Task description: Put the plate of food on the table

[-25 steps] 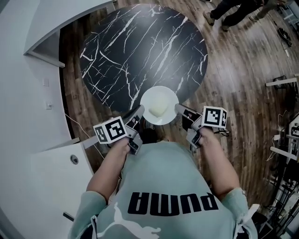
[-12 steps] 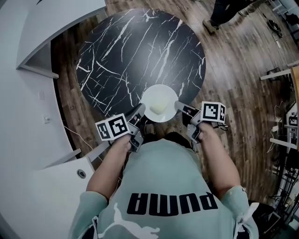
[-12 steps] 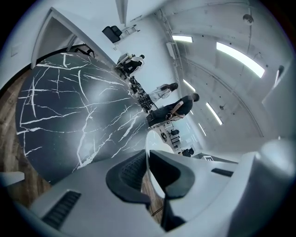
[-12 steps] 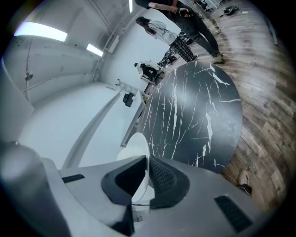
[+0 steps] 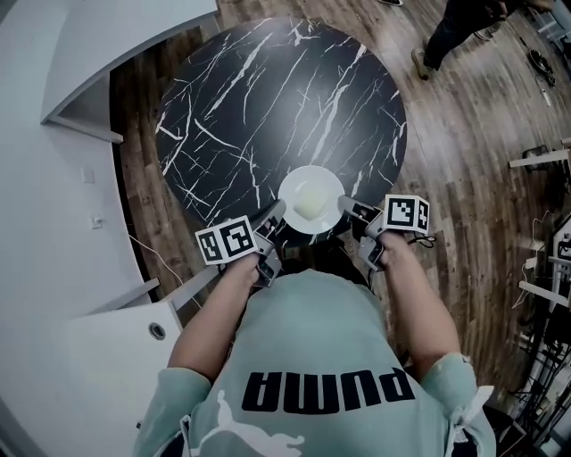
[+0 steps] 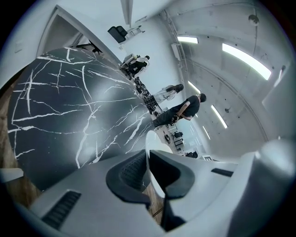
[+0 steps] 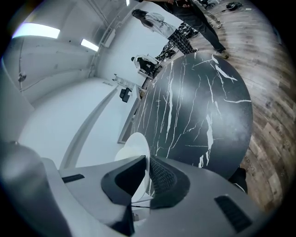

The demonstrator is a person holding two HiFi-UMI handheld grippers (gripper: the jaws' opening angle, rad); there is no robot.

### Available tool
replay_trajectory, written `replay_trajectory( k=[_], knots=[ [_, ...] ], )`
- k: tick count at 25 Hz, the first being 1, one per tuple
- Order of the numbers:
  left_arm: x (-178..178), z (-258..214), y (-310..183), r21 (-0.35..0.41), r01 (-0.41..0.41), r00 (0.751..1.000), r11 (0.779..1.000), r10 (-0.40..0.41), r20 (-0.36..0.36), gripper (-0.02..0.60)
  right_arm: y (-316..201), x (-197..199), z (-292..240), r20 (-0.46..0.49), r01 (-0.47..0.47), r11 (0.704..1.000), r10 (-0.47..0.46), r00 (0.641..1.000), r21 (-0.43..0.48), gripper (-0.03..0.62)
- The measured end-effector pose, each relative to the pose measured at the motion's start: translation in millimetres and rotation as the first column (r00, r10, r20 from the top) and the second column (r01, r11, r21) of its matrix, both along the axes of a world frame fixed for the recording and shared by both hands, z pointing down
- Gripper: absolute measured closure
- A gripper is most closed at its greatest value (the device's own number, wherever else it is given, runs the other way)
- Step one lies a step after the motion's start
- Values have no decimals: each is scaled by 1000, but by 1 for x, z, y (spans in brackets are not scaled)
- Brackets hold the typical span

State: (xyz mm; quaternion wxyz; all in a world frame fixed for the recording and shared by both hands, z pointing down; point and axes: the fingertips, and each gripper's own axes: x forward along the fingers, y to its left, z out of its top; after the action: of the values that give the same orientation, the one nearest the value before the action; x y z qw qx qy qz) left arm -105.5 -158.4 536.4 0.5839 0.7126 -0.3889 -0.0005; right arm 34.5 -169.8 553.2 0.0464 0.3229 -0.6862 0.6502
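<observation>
Nearest to me, my left gripper (image 5: 275,213) is closed down on the left rim of the plate (image 5: 311,176). In its own view the thin white rim sits pinched between the ribbed jaws. My right gripper (image 5: 347,208) is clamped the same way on the opposite rim. So the plate hangs on two narrow edge pinches, with a pale mound of food (image 5: 309,201) in its middle.

The plate is over the near edge of the counter (image 5: 268,98), and I cannot tell whether its base touches the marble yet. That is my worry. If I let go while it is above the surface, or with part of it past the near edge, it could tip toward me and drop to the wooden floor (image 5: 464,143). Holding one gripper higher than the other would tilt it and slide the food off. A smooth rim may also slip out of such shallow bites if one side opens first. I'd want it further onto the counter and level before loosening.

Beyond the far right edge a person (image 5: 455,27) is on the floor, well apart and no hazard in my judgement.
</observation>
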Motion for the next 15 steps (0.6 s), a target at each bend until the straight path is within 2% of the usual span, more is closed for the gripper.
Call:
replay_trajectory(
  k=[8, 15],
  knots=[
    [6, 34, -22, -42, 35, 999, 998, -34, 34, 554, -27, 6, 37, -2, 35, 999, -35, 999, -31, 565],
    [12, 62, -38, -74, 38, 997, 997, -33, 72, 554, -44, 11, 66, -28, 52, 997, -54, 998, -52, 563]
  ],
)
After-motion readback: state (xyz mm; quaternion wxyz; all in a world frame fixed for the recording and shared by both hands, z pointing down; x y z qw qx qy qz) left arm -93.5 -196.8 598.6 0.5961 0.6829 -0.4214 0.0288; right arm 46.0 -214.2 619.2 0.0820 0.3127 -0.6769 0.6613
